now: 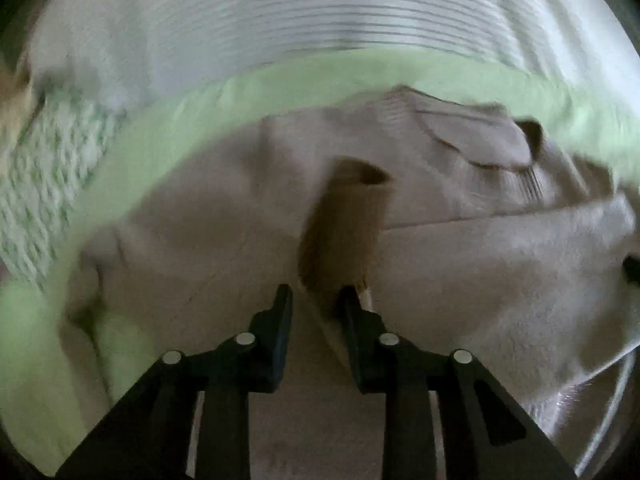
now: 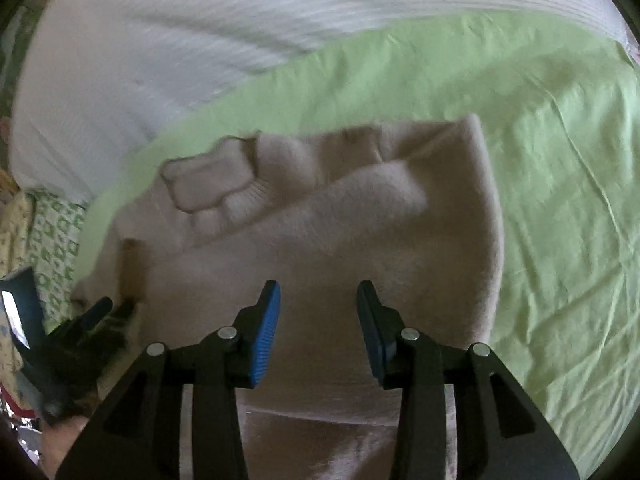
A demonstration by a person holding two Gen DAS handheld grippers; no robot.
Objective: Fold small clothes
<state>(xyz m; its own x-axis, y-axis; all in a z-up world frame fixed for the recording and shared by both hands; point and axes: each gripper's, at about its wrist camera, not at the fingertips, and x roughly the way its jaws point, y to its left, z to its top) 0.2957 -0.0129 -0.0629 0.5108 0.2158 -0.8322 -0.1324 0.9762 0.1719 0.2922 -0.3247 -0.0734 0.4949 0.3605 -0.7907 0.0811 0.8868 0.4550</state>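
A small beige fleece garment (image 2: pixel 320 240) lies partly folded on a light green sheet (image 2: pixel 560 200). It has a paw-shaped patch (image 2: pixel 208 180) near its far left. In the left wrist view the garment (image 1: pixel 180 232) fills the middle, with a brown fold or opening (image 1: pixel 344 232) just ahead of the fingers. My left gripper (image 1: pixel 316 300) hovers over that fold with its jaws a narrow gap apart, and a bit of fabric edge lies by the right finger. It also shows in the right wrist view (image 2: pixel 100 316). My right gripper (image 2: pixel 318 296) is open and empty above the garment's near part.
A white ribbed blanket or pillow (image 2: pixel 160 60) lies beyond the green sheet. A green-and-white patterned cloth (image 1: pixel 44 168) is at the left edge. A white cord (image 1: pixel 616 392) runs at the right of the left wrist view.
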